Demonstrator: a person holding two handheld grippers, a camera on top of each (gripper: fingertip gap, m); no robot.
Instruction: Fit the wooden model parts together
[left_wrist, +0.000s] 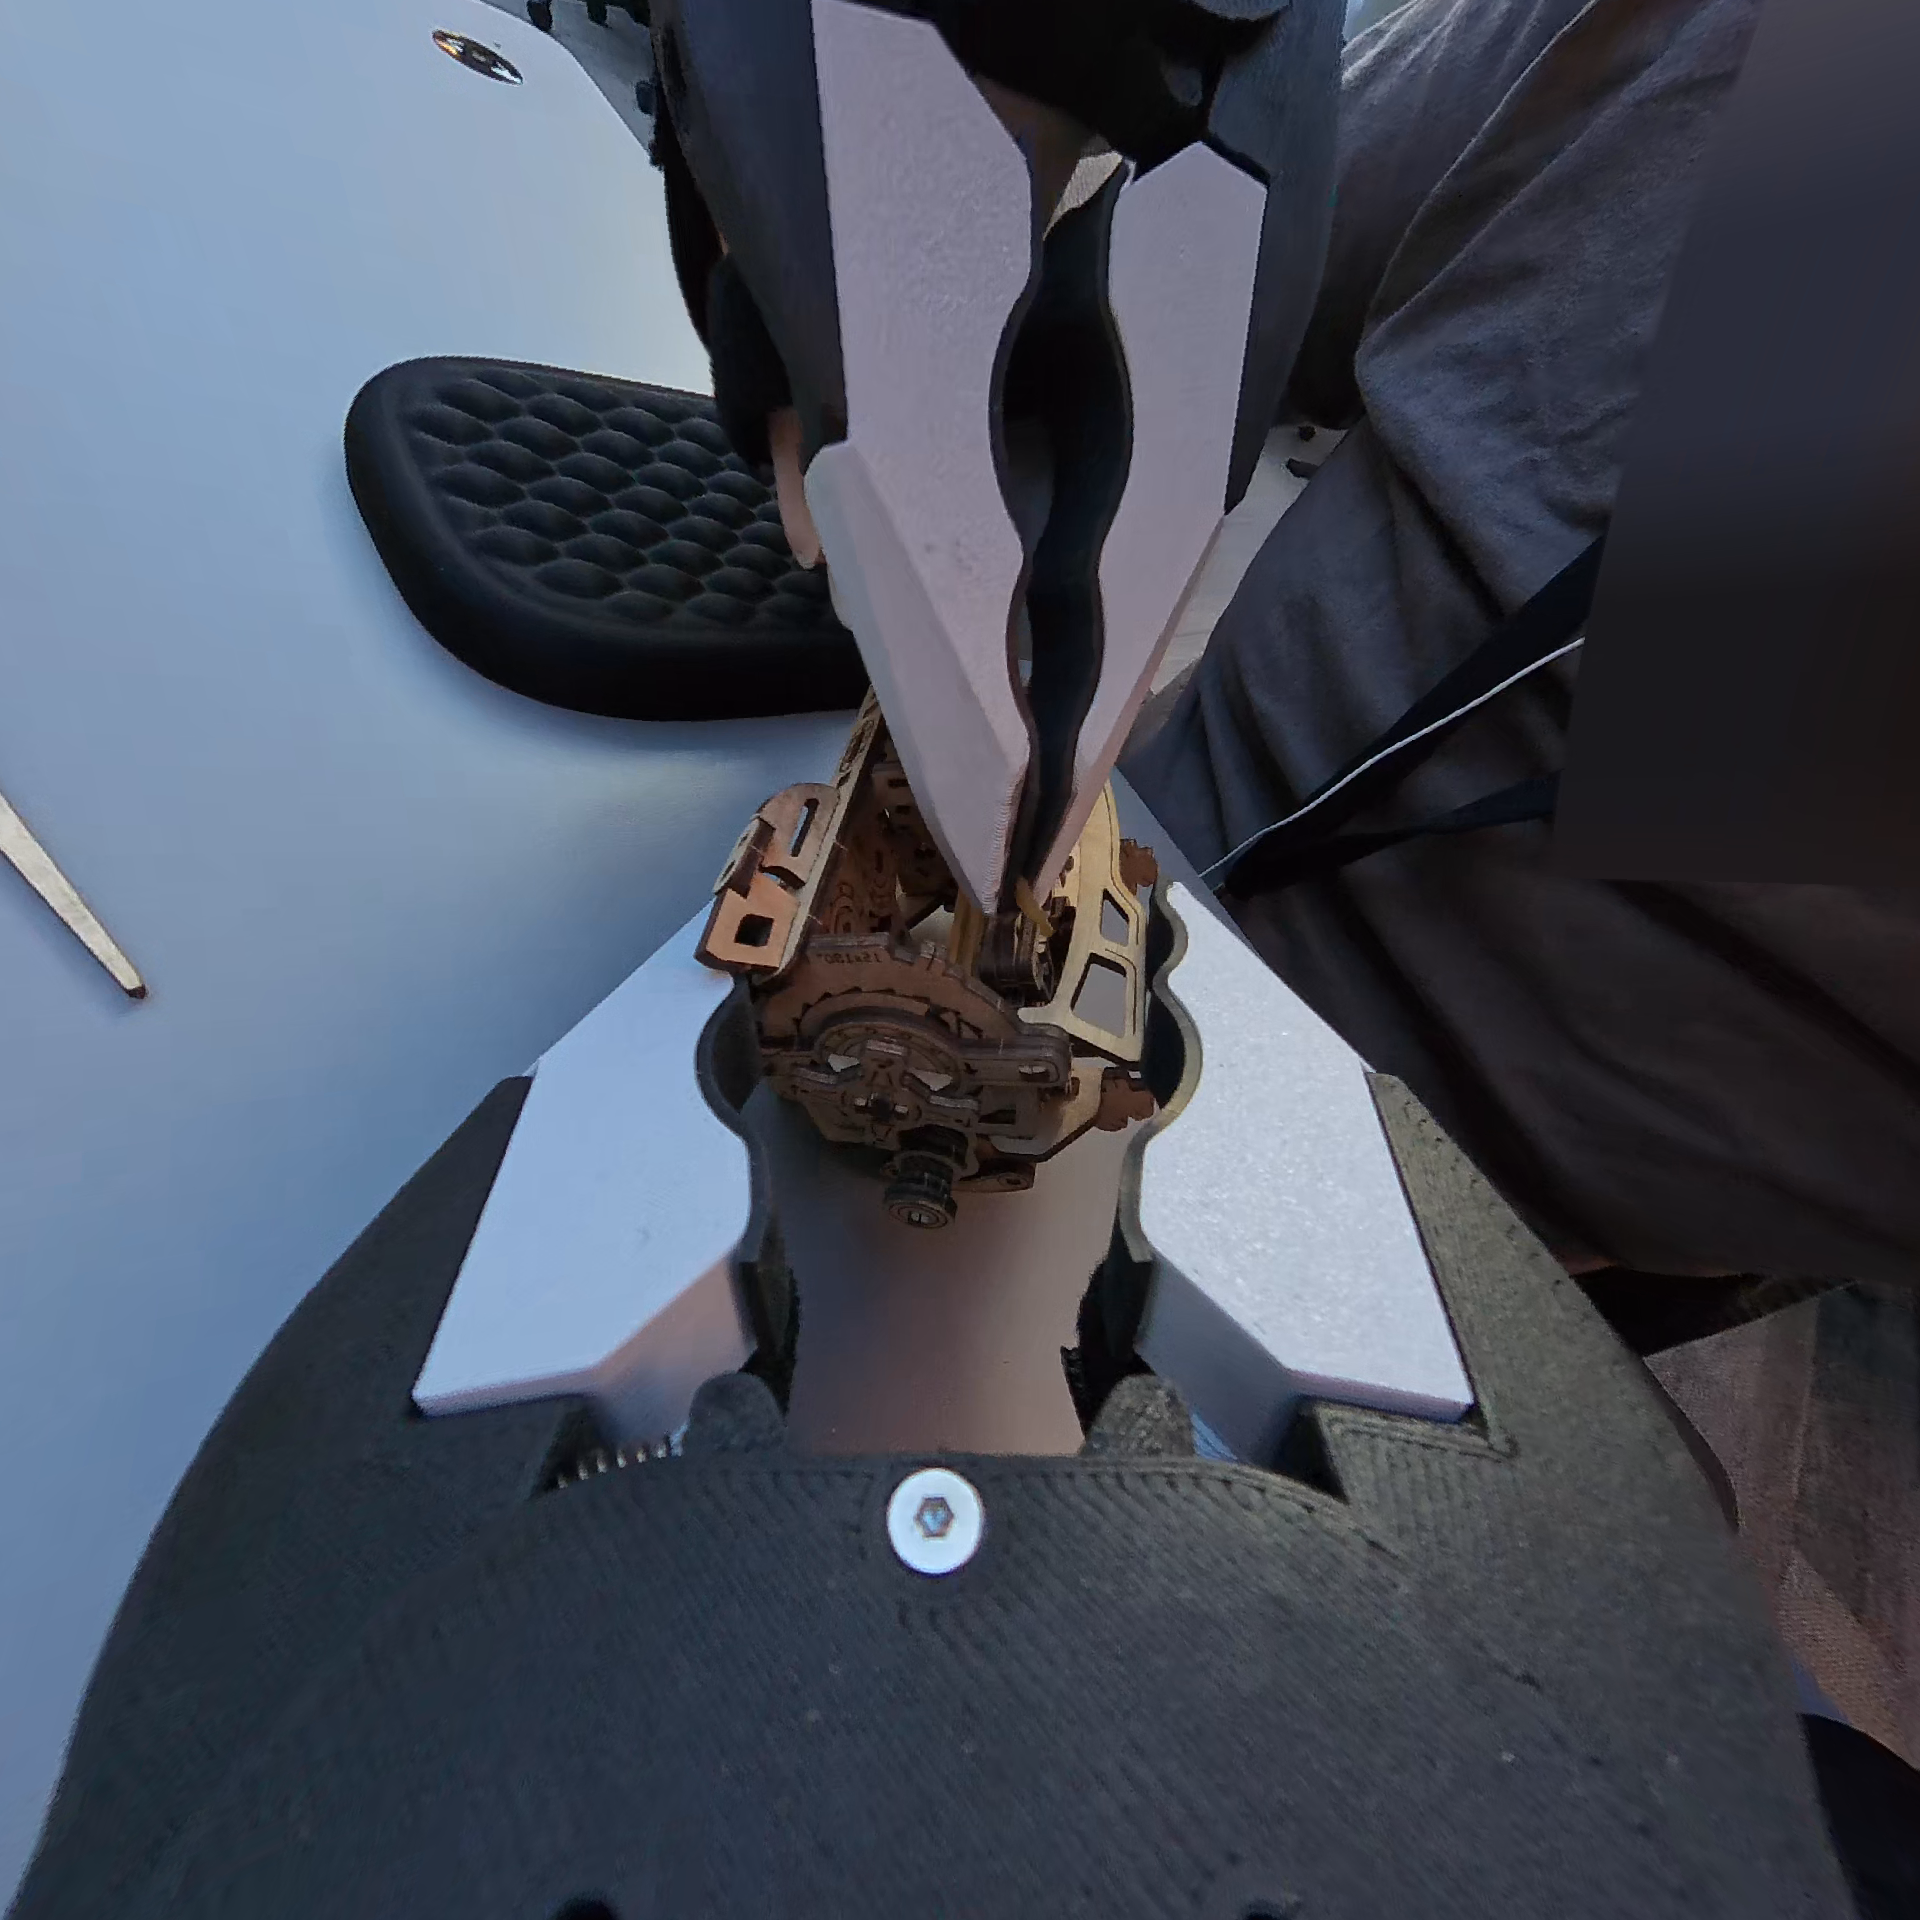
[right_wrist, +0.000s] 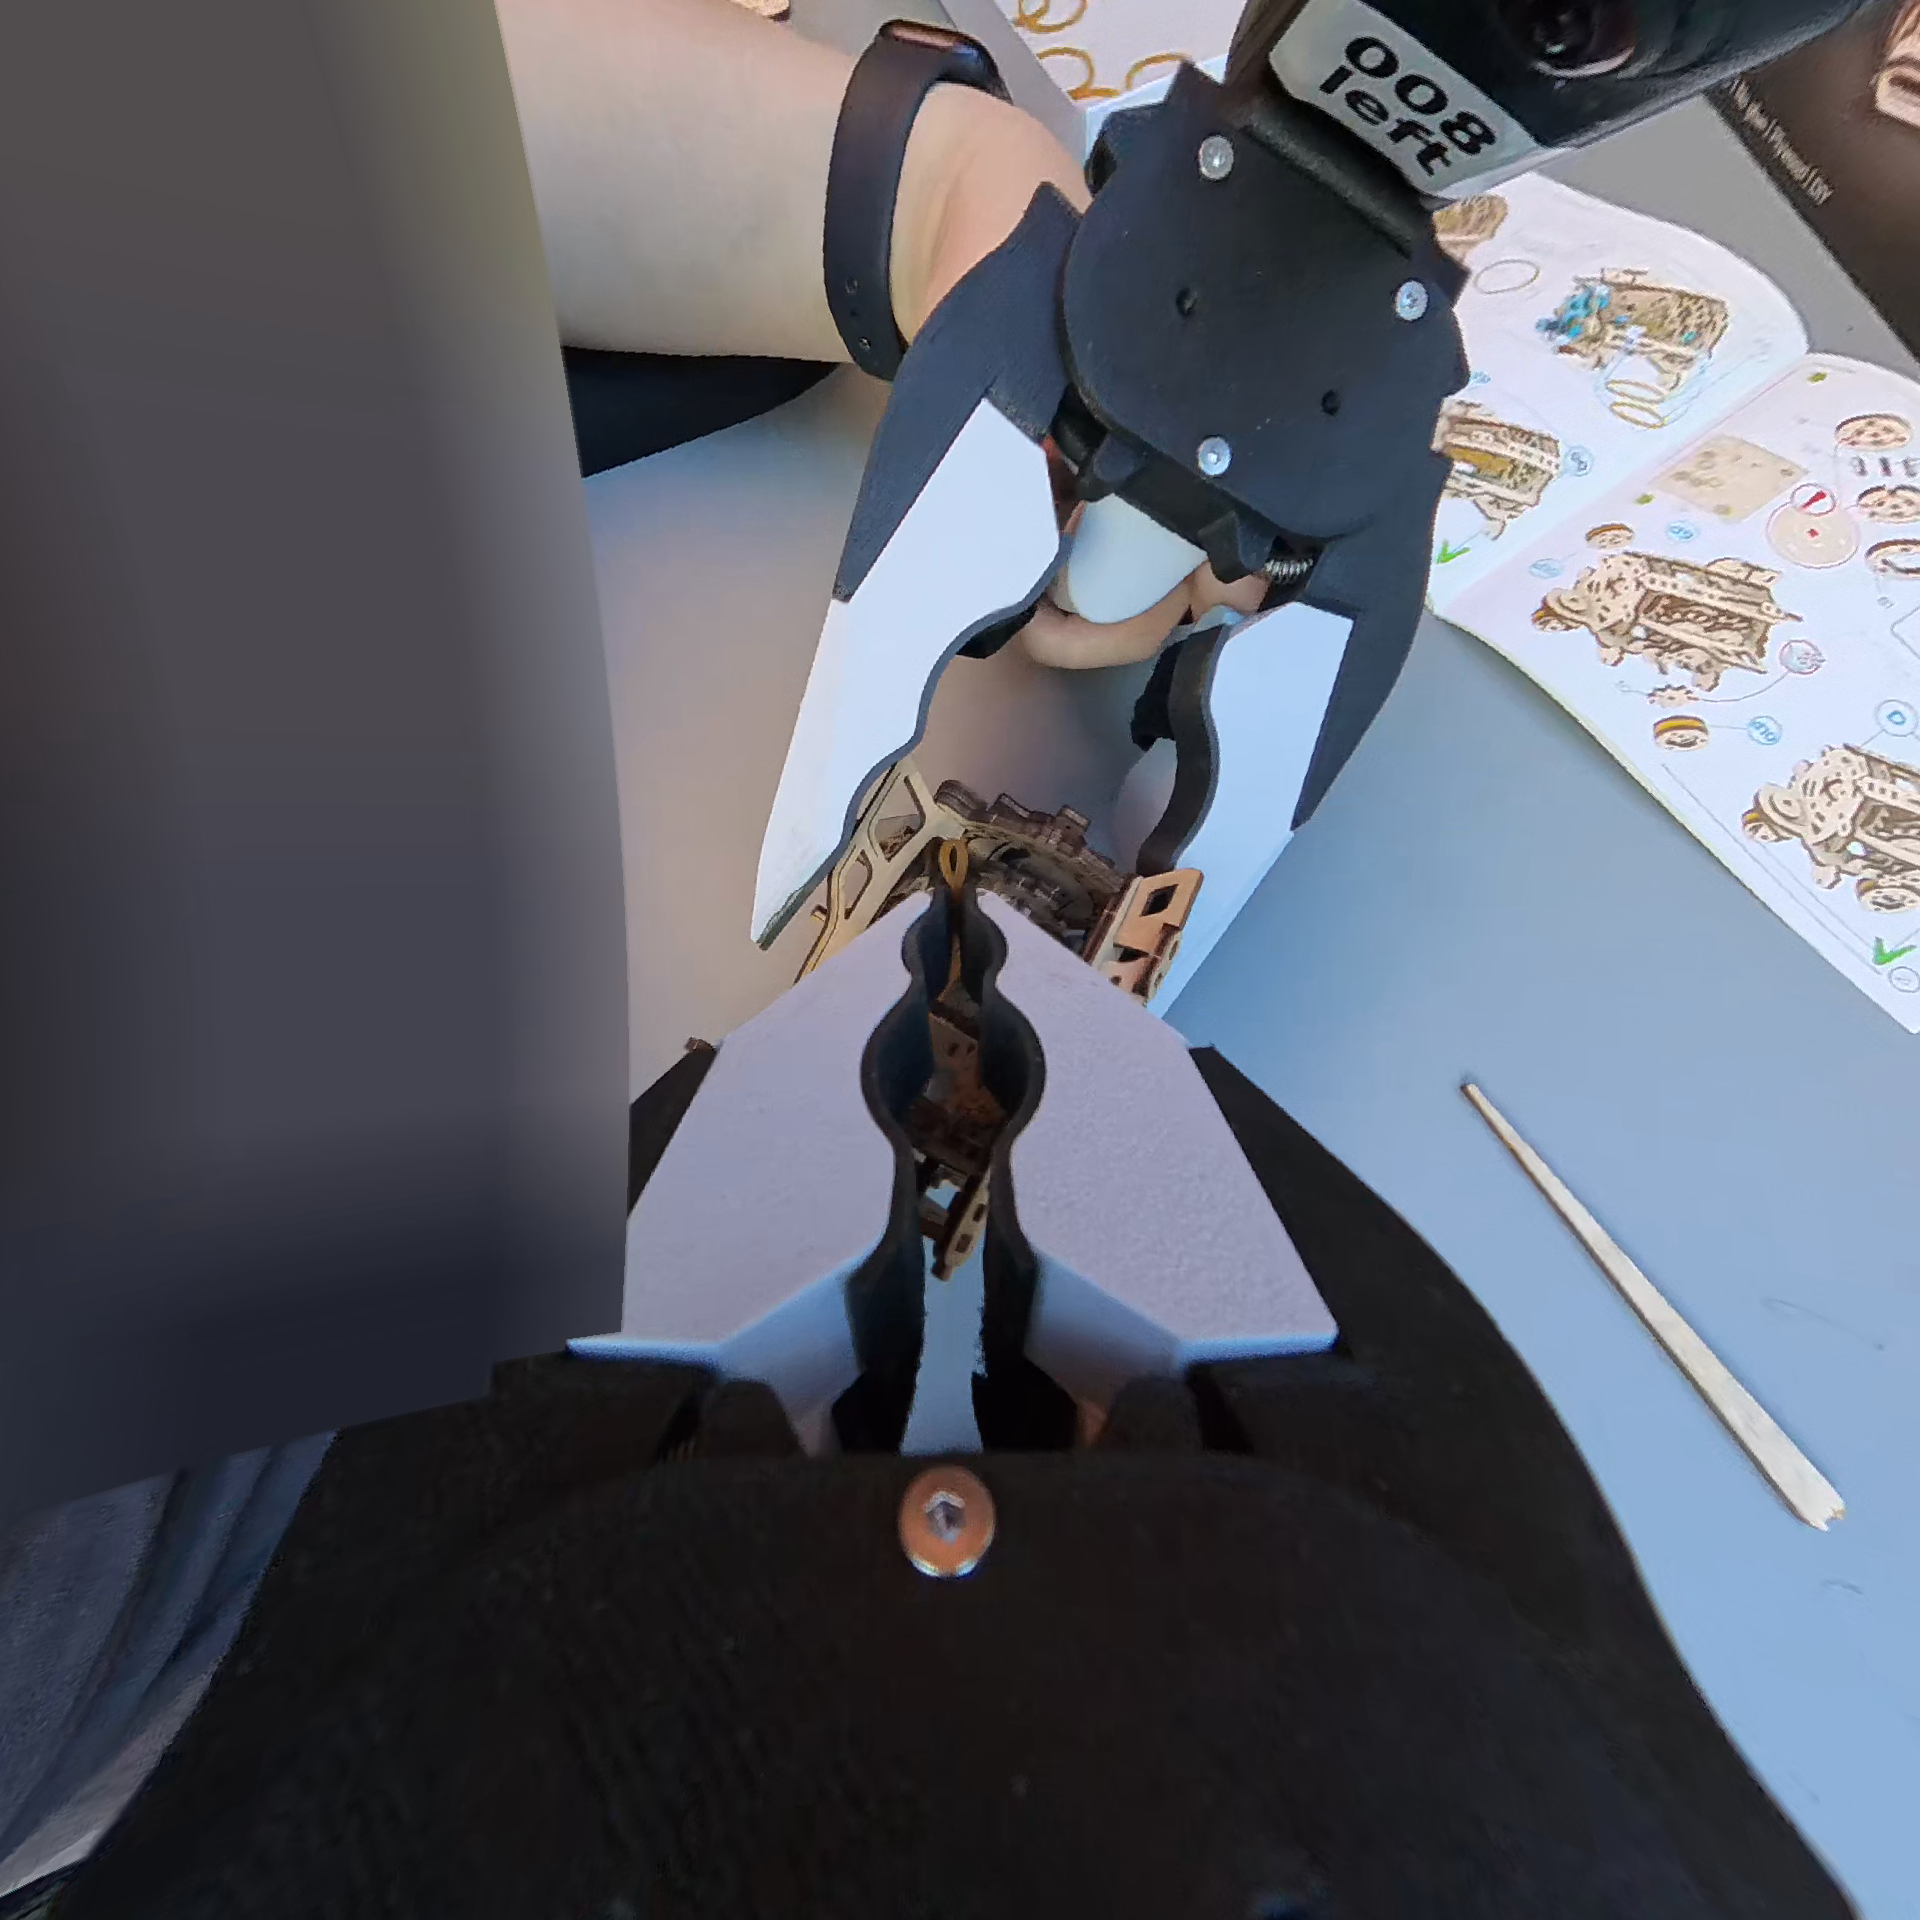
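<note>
The wooden model, a laser-cut assembly with gears and side frames, sits between the fingers of my left gripper, which is shut on its two sides and holds it above the grey table. My right gripper comes down from above with its tips pinched on a thin yellow rubber band at the top of the model. In the right wrist view, the band's loop sticks out just past the closed tips of my right gripper. Beyond them the left gripper's fingers clamp the model.
A black honeycomb pad lies on the table behind the model. A thin wooden stick lies to the right, also in the left wrist view. An open instruction booklet and loose rubber bands lie farther off. A person's grey clothing is close.
</note>
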